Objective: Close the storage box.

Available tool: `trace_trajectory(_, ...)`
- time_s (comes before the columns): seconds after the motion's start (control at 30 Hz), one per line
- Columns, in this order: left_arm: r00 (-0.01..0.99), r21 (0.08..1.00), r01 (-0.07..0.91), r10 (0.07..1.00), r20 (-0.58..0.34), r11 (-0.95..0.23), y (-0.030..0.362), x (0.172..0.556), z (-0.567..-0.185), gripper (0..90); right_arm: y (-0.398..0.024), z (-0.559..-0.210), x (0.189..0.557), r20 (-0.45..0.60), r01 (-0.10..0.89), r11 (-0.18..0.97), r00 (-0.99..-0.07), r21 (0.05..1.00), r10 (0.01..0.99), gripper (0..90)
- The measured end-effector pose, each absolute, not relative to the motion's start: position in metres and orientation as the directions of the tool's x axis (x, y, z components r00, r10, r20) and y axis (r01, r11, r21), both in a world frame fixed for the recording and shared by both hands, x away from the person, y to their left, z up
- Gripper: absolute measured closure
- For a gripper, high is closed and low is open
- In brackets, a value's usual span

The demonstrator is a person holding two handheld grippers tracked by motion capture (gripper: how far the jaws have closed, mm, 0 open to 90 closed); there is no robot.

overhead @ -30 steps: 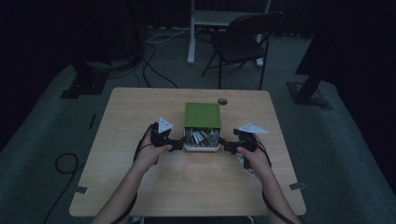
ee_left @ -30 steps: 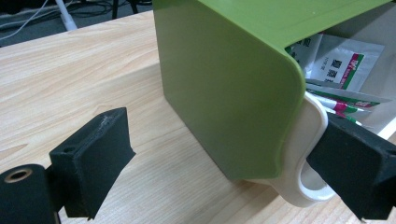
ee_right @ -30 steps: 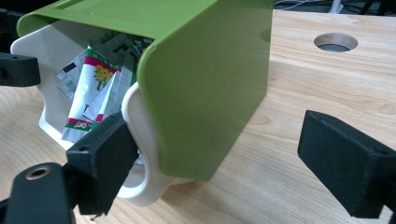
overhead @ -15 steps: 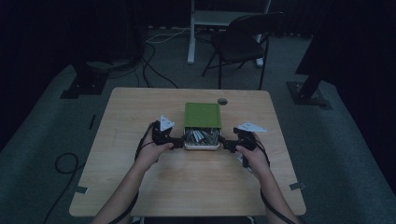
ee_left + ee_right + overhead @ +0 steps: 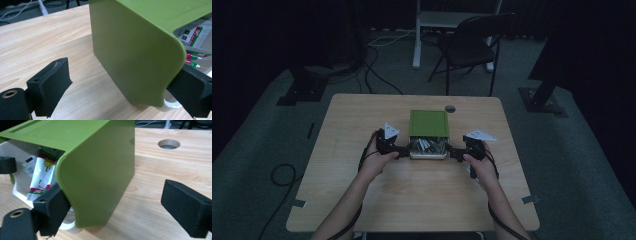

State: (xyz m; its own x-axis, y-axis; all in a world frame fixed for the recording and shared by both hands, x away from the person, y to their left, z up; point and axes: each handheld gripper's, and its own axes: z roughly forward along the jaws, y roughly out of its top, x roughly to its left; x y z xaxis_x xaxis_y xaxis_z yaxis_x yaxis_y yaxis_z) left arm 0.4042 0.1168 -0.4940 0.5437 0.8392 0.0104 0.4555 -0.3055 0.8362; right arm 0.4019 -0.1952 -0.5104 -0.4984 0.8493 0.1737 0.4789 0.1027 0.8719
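A green box lid (image 5: pixel 428 123) covers the far part of a white tray (image 5: pixel 428 156) at the table's middle. Printed packets (image 5: pixel 427 146) show in the tray's uncovered near end. My left gripper (image 5: pixel 402 151) sits at the tray's near left corner. In the left gripper view it (image 5: pixel 123 80) is open and straddles the lid's side wall (image 5: pixel 130 52), one jaw out on the wood and the other by the packets (image 5: pixel 195 37). My right gripper (image 5: pixel 454 153) is at the near right corner. In its own view it (image 5: pixel 118 205) is open astride the lid's wall (image 5: pixel 100 175).
The wooden table (image 5: pixel 412 195) has a round cable hole (image 5: pixel 450 108) just behind the box, also seen as the hole (image 5: pixel 169 144) in the right gripper view. A dark chair (image 5: pixel 472 40) and floor cables lie beyond the far edge.
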Motion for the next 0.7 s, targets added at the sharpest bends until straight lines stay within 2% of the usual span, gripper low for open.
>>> trace_trajectory(0.23, 0.554, 0.838, 0.452, 0.833, 0.005, -0.306, 0.114, 0.400, -0.492, 8.7, -0.197, -0.511, 0.401, 0.209, 0.490, 0.084, -0.513, 0.867, 0.833, 10.2)
trace_trajectory(0.53, 0.549, 0.842, 0.464, 0.835, -0.029, -0.276, 0.115, 0.390, -0.486, 8.7, -0.198, -0.515, 0.397, 0.208, 0.488, 0.082, -0.512, 0.869, 0.834, 10.2)
trace_trajectory(0.7, 0.540, 0.829, 0.479, 0.842, -0.018, -0.290, 0.120, 0.383, -0.485, 8.7, -0.200, -0.518, 0.392, 0.200, 0.495, 0.106, -0.525, 0.862, 0.827, 10.2)
